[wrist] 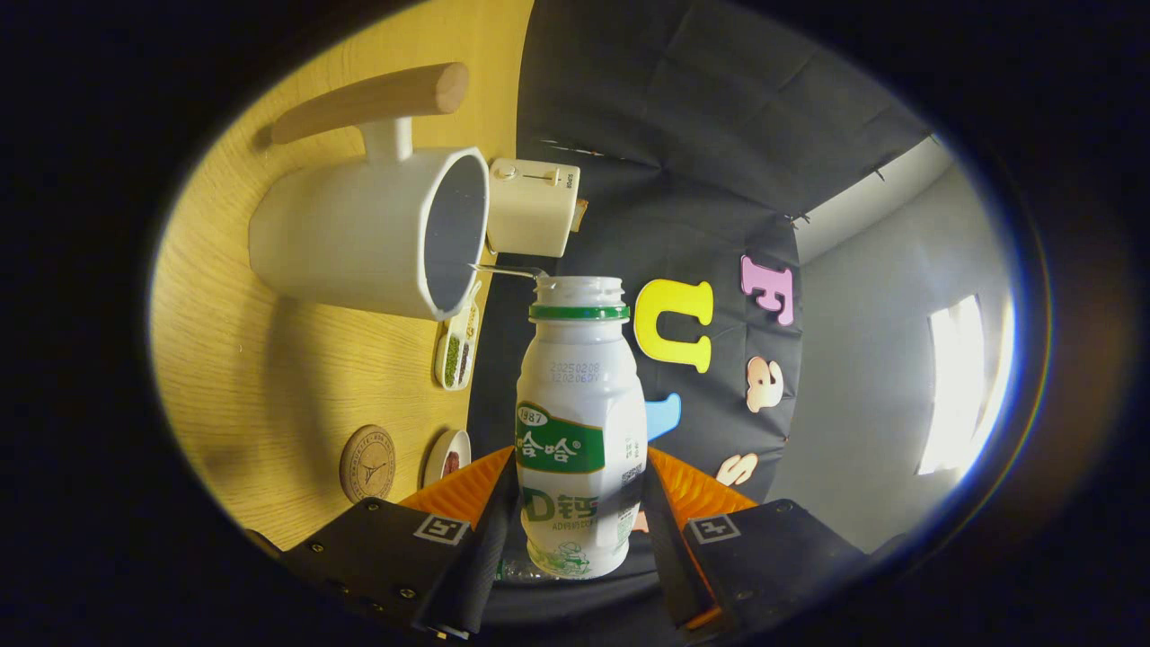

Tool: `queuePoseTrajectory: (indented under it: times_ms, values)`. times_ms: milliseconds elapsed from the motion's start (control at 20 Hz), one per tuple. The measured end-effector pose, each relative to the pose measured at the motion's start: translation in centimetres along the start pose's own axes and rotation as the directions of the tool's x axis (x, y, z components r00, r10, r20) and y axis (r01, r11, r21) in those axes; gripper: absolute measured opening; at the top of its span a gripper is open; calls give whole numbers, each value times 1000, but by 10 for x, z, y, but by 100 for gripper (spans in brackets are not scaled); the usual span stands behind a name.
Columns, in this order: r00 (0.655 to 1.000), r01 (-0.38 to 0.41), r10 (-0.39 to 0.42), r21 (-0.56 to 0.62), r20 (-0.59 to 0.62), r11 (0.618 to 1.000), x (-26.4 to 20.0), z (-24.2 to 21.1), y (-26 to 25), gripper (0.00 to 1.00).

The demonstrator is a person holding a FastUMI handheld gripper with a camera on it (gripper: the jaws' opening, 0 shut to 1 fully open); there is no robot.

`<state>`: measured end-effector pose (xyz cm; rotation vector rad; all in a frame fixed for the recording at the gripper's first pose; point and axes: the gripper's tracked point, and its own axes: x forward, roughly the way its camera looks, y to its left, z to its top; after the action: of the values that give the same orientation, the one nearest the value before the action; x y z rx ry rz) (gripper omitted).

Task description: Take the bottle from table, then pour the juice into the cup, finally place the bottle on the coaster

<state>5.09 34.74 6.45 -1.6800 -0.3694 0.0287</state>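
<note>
While the bottle [580, 422] sits clamped between the two fingers of the hand-held gripper [579, 517], both fingers pressing on its lower body, its open neck with the green ring points forward, away from the gripper. The whole view is rolled: the desk [269, 359] stands like a wall to one side of the bottle, which suggests the gripper is turned well over onto its side, so the bottle lies near horizontal. That would fit the pouring step.

Just past the bottle's mouth, toward the desk, is the white cup [373, 234], with a wooden handle on its far side; its opening faces the bottle's neck but the two are apart, the mouth not yet over the rim. I see no stream of juice, so I judge the pour is either about to begin or needs the mouth brought closer to the cup.

Beyond the cup stands a cream toaster [532, 207]. Nearer the bottle's middle lies a small tray [456, 346] of green and dark bits, and close to the gripper are a small white dish [447, 456] and the round coaster [367, 464], bare and waiting for the bottle.
</note>
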Motion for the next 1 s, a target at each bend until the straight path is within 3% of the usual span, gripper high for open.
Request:
queuePoseTrajectory:
  times_ms: [1000]
  values:
    - [1000, 8, -8, -29, 7, 1000, 1, -2, 0, 74]
